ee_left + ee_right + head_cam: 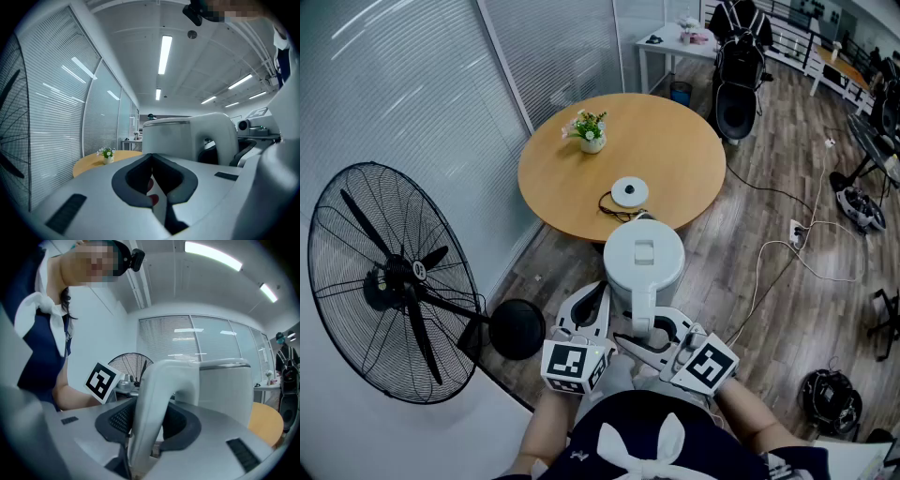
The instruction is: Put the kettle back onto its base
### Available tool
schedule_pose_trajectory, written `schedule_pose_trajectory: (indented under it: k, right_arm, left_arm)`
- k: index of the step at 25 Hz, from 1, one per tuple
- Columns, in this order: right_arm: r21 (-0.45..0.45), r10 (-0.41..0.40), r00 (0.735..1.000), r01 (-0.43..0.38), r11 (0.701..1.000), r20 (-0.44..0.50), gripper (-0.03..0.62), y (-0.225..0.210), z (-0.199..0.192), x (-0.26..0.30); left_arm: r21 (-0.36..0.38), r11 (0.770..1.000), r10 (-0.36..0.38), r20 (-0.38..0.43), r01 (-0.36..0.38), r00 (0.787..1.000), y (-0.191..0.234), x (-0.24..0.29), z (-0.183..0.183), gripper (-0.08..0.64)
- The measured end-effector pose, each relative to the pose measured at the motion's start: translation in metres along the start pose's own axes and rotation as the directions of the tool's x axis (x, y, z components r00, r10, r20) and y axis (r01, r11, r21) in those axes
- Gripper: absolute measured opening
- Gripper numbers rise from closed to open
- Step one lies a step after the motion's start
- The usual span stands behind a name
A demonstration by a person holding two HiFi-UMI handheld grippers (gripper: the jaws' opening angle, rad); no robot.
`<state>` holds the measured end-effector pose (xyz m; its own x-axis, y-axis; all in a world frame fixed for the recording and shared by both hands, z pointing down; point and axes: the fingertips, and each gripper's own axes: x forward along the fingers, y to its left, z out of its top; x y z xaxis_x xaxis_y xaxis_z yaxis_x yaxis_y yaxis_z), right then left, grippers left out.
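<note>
The white kettle (643, 255) hangs in the air just short of the round wooden table's (675, 141) near edge. My right gripper (645, 328) is shut on its curved handle (157, 399), which runs up between the dark pads, with the kettle body (227, 390) beyond. The round white base (629, 192) lies on the table near that edge, its black cord beside it. My left gripper (598, 298) sits just left of the kettle (187, 138), its pads (140, 176) meeting with nothing between them.
A small flower pot (591, 133) stands on the table's left side. A large black floor fan (394, 281) stands at the left by the blinds. Cables and a power strip (795, 232) lie on the wooden floor at the right.
</note>
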<state>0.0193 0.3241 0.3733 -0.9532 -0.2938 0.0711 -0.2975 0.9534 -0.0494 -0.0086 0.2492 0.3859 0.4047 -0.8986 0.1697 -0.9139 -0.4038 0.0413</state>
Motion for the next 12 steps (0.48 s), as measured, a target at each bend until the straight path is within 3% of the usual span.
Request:
schedule_pose_trajectory:
  k: [12]
  right_arm:
    - [0.005,0.003,1.000,-0.003,1.000,0.010,0.156,-0.016,0.005,-0.001]
  left_arm:
    - [0.009,1.000,0.009,-0.002,-0.009,1.000,0.000,0.014,0.005,0.021]
